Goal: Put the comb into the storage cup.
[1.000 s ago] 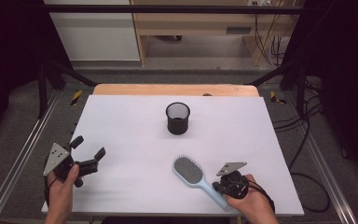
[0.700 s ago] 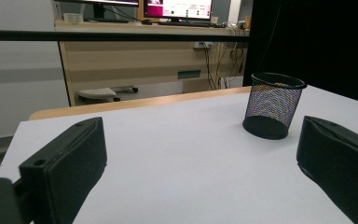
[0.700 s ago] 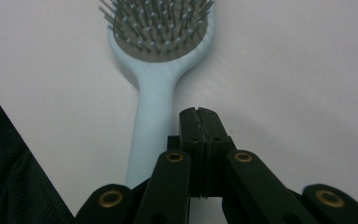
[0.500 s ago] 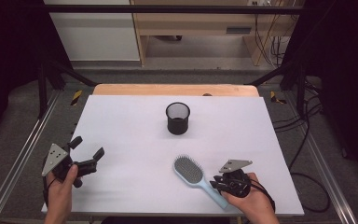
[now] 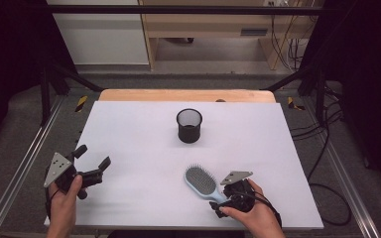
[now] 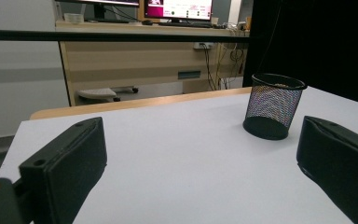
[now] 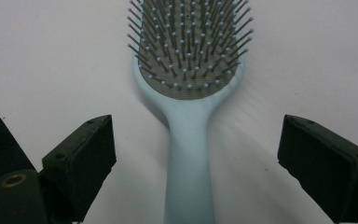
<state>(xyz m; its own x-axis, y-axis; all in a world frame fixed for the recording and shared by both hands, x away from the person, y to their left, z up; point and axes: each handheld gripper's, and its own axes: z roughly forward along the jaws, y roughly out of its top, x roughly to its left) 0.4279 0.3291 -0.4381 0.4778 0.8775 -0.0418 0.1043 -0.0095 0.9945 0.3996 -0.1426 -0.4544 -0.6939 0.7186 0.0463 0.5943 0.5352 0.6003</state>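
— Two grippers, one brush, one cup. Why is the right gripper (image 5: 222,204) sitting so low at the bottom of the high view?

— It lines up with the handle of the pale blue hairbrush (image 5: 202,182). In the right gripper view the hairbrush (image 7: 189,102) lies flat on the white table (image 7: 51,56), bristles up, and its handle runs straight down the middle between the two black jaws. Those jaws have just been opening and now stand wide, well clear of the handle on both sides, so nothing is gripped.

— So it straddles the handle without touching?

— As far as I can see, yes. My guess is that the straddle sets up a clean pinch on the narrow part.

— And the left gripper (image 5: 93,162)?

— It waits at the lower left of the high view, jaws spread apart and empty, angled toward the middle of the table (image 5: 129,129). Its own view looks across at the black mesh cup (image 6: 273,106).

— Why is the cup up there?

— The mesh cup (image 5: 189,126) stands upright at centre frame, well apart from the brush, within reach of either hand. It may be where the brush is meant to go.
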